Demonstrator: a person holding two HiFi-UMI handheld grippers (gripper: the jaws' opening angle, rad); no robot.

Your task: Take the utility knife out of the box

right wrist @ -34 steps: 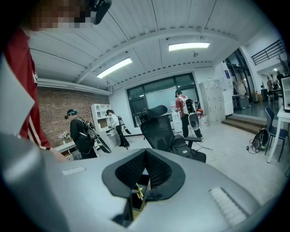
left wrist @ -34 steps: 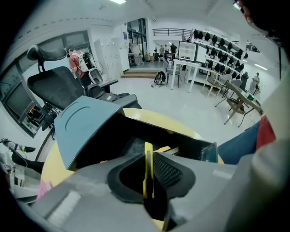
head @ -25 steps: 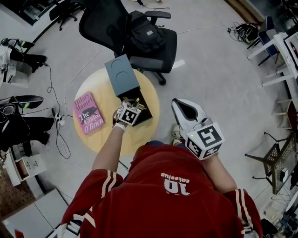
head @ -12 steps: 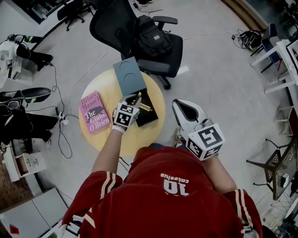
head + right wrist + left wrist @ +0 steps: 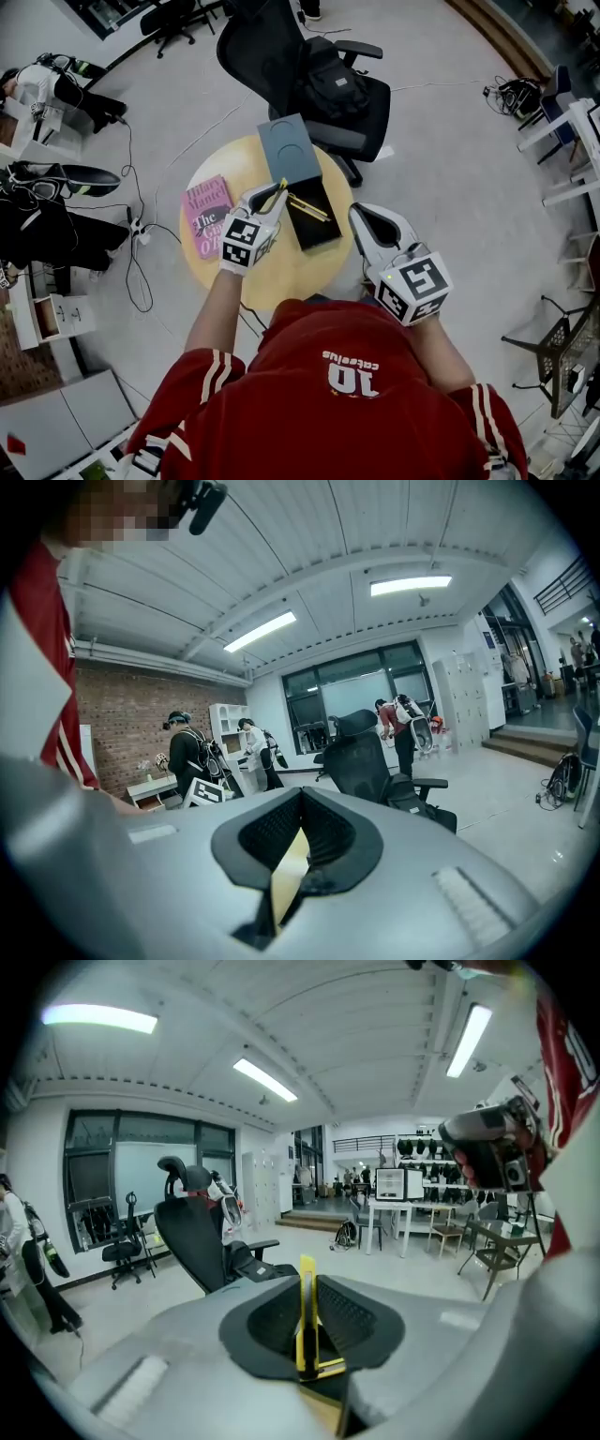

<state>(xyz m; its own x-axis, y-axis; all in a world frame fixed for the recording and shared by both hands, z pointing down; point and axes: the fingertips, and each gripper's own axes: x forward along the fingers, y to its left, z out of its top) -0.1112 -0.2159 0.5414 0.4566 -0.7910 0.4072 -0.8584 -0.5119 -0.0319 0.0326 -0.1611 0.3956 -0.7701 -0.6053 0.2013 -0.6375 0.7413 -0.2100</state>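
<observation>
The yellow utility knife [image 5: 278, 188] is clamped in my left gripper [image 5: 265, 199], lifted clear above the open black box [image 5: 323, 234] on the round table [image 5: 281, 272]. In the left gripper view the knife [image 5: 306, 1321] stands upright between the dark pads [image 5: 352, 1321], with its tip poking past the left gripper [image 5: 317, 1290]. The box still holds other yellow items [image 5: 309, 208]. My right gripper [image 5: 368, 217] hovers to the right of the table, shut and empty. In the right gripper view, the right gripper [image 5: 300, 803] has its jaws together with only the table showing behind them.
The box's grey lid [image 5: 286, 145] stands open at the table's far side. A pink book [image 5: 206, 217] lies on the left of the table. A black office chair with a backpack [image 5: 328, 84] stands just beyond the table. Cables [image 5: 141, 234] trail on the floor at left.
My left gripper has risen out of the box and toward me with the knife in it. The right gripper has barely shifted.
</observation>
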